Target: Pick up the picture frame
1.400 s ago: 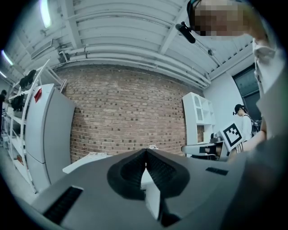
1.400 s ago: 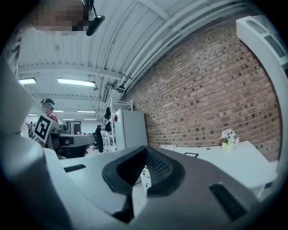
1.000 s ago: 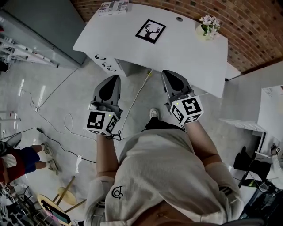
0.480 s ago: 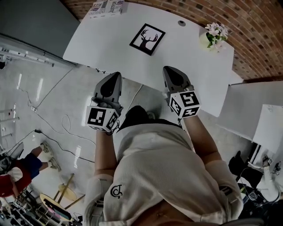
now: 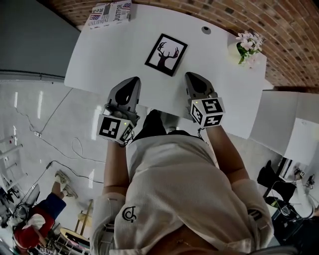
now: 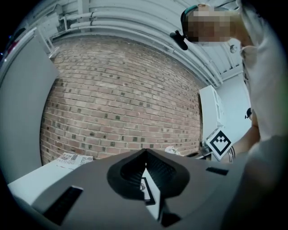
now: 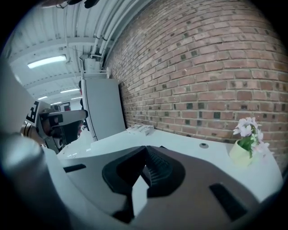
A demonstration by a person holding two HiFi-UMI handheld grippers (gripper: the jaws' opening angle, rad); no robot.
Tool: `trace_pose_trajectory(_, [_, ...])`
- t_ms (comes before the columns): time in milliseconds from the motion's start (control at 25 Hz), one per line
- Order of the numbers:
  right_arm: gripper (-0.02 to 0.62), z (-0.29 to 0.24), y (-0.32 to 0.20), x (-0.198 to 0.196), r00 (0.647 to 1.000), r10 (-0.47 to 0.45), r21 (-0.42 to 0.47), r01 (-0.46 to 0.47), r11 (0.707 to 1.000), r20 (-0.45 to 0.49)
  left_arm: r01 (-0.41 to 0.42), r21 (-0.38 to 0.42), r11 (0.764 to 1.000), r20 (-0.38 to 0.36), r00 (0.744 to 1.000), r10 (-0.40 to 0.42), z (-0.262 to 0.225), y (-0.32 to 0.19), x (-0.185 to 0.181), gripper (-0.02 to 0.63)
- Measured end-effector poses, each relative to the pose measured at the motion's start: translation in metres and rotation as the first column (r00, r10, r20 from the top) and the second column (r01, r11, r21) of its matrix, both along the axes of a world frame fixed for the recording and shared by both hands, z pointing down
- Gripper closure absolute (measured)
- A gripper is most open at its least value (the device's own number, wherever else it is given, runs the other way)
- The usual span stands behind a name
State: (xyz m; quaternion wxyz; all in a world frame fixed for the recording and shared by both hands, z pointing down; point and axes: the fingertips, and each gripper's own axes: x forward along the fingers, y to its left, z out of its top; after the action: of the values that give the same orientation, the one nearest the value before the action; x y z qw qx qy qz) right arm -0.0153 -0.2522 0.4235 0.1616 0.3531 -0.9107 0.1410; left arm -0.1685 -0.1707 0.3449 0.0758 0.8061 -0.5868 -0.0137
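A black picture frame (image 5: 166, 55) with a deer silhouette lies flat on the white table (image 5: 99, 55). In the head view, both grippers hover over the table's near edge, just short of the frame. My left gripper (image 5: 133, 79) is to the frame's lower left, my right gripper (image 5: 191, 74) to its lower right. Both are shut with nothing held. In the left gripper view the jaws (image 6: 145, 151) meet at the tips, and a sliver of the frame (image 6: 145, 186) shows through the gap below. In the right gripper view the right gripper (image 7: 145, 148) is shut over the tabletop.
A folded newspaper (image 5: 109, 12) lies at the table's far left corner. A small flower pot (image 5: 247, 47) stands at the far right, near a round cable hole (image 5: 206, 30). A brick wall (image 6: 121, 99) runs behind the table. A white cabinet (image 5: 279, 124) stands on the right.
The table and frame have come closer in the head view. Both grippers went from over the floor to over the table's near edge, still shut.
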Motion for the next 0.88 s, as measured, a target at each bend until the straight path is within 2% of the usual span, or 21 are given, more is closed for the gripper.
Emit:
trace_pose_trajectory(240, [0.588,0.060,-0.030,-0.029,0.986,-0.021,-0.064,0.010,0.998,-0.165,-0.139,-0.037,0.990,0.029,0.990,0.141,0.034,-0.048,-0.018,0.592])
trace_pose_trajectory(400, [0.586,0.101,-0.046,-0.037,0.974,0.027,-0.170,-0.067,0.983,-0.226,-0.192,-0.061,0.980,0.021,0.981,0.193,0.052,-0.073,-0.029,0.592])
trace_pose_trajectory(560, [0.580,0.140,-0.063,-0.035,0.949,0.103,-0.301,-0.195,0.933,-0.297,-0.224,-0.080,0.971,-0.007,0.975,0.224,0.071,-0.094,-0.043,0.592])
trace_pose_trajectory(640, [0.507,0.156,-0.067,-0.035,0.941,0.131,-0.369,-0.248,0.896,-0.312,-0.244,-0.093,0.965,-0.017,0.970,0.244,0.080,-0.100,-0.047,0.592])
trace_pose_trajectory(680, [0.497,0.163,-0.068,-0.034,0.936,0.144,-0.399,-0.272,0.876,-0.322,-0.253,-0.103,0.962,-0.021,0.968,0.252,0.085,-0.103,-0.049,0.592])
trace_pose_trajectory(760, [0.483,0.176,-0.070,-0.033,0.922,0.163,-0.434,-0.314,0.845,-0.350,-0.268,-0.134,0.954,-0.033,0.964,0.266,0.098,-0.104,-0.052,0.592])
trace_pose_trajectory(880, [0.454,0.192,-0.071,-0.030,0.901,0.163,-0.457,-0.353,0.816,-0.402,-0.288,-0.143,0.947,-0.049,0.958,0.284,0.106,-0.108,-0.052,0.592])
